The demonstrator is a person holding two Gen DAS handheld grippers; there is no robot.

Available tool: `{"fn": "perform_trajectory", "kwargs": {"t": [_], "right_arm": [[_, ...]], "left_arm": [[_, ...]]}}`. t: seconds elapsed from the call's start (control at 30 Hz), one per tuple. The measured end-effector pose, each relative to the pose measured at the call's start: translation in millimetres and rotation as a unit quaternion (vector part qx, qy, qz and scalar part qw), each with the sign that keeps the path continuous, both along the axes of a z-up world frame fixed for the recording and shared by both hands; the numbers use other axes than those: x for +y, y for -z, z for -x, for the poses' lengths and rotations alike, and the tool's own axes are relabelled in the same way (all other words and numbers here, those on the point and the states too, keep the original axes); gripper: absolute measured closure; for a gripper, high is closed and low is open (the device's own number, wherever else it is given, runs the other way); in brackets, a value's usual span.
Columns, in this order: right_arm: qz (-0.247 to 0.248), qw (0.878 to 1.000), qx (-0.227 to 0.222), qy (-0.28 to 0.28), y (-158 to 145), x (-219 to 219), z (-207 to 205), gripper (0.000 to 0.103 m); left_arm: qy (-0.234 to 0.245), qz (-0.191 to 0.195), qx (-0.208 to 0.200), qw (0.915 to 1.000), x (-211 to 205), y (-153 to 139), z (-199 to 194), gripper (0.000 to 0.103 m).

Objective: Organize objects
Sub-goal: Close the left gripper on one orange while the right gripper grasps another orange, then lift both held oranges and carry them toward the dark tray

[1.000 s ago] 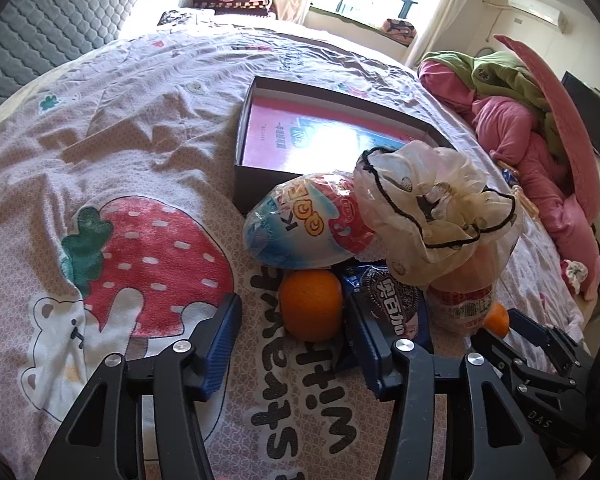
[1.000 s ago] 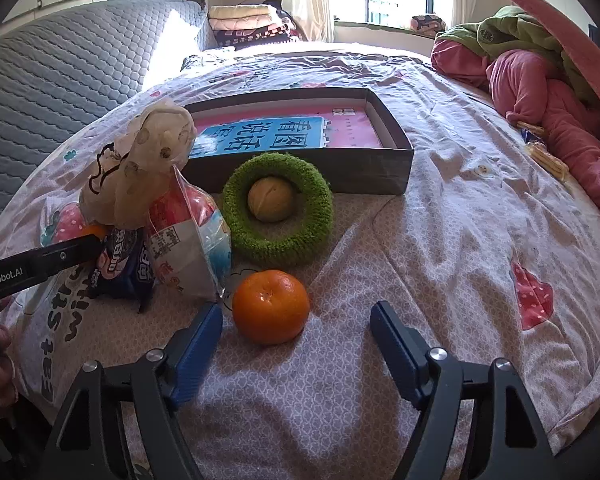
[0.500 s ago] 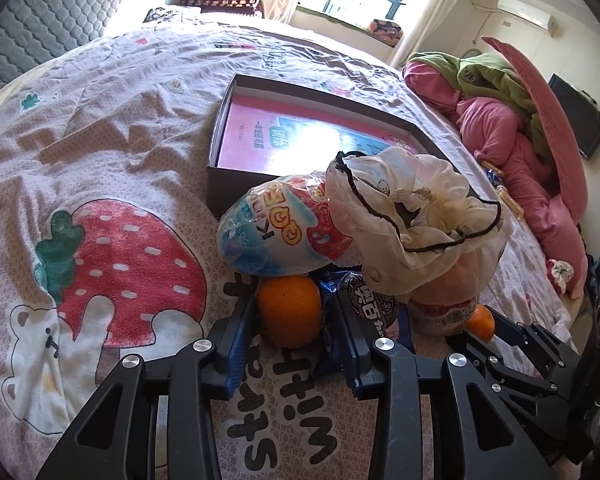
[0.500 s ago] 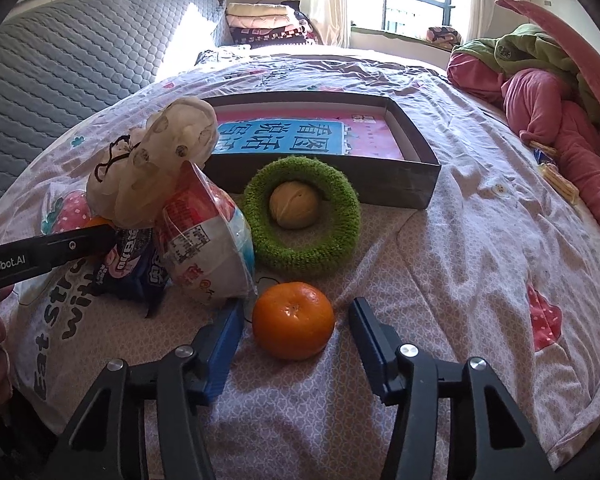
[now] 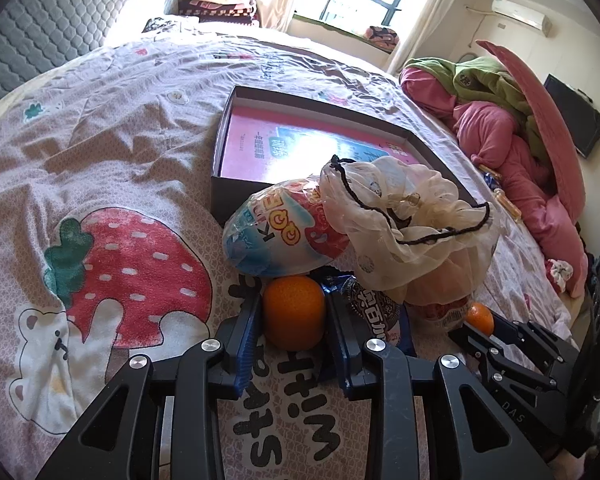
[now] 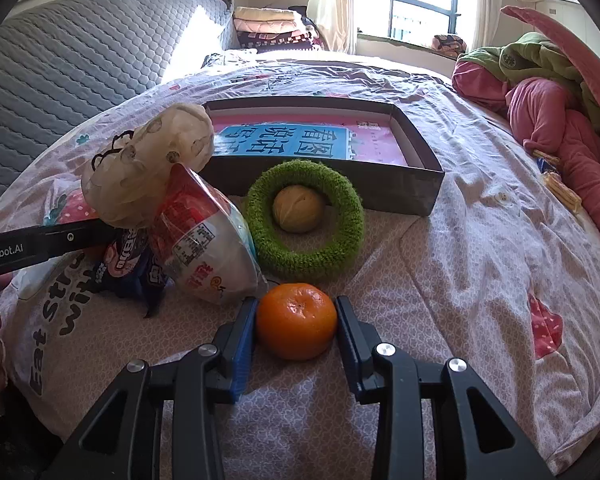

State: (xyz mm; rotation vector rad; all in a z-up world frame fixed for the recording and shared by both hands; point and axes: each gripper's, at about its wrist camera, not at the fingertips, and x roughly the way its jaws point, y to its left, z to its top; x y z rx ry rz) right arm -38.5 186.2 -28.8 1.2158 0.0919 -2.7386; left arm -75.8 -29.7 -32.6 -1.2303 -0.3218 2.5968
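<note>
Both sets of jaws have just been closing | left gripper (image 5: pixel 294 330) now clamps one orange (image 5: pixel 294 312), right gripper (image 6: pixel 296 330) seemingly pinches another orange (image 6: pixel 296 321) | both fruits on bed (image 6: pixel 480 264) | box (image 6: pixel 416 150) beyond, likely destination

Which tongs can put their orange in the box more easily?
Right, probably. The right tongs squeeze an orange lying in the open; the left tongs' orange is tucked under wrapped snacks.
</note>
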Motion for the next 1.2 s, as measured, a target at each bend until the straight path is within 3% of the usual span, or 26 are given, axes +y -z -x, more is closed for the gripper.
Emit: {"fn": "perform_trajectory", "kwargs": {"t": [0.7,1.2], "right_arm": [[0.014,1.000,0.018,0.011,-11,12,-6,0.065],[0.024,0.999,0.040,0.012,-26,19,-15,0.065]], "left_arm": [[0.012,0.000,0.016,0.9998,3,-9,-26,0.070],[0.031,0.022,0.031,0.9988,27,-19,-49,0.070]]}}
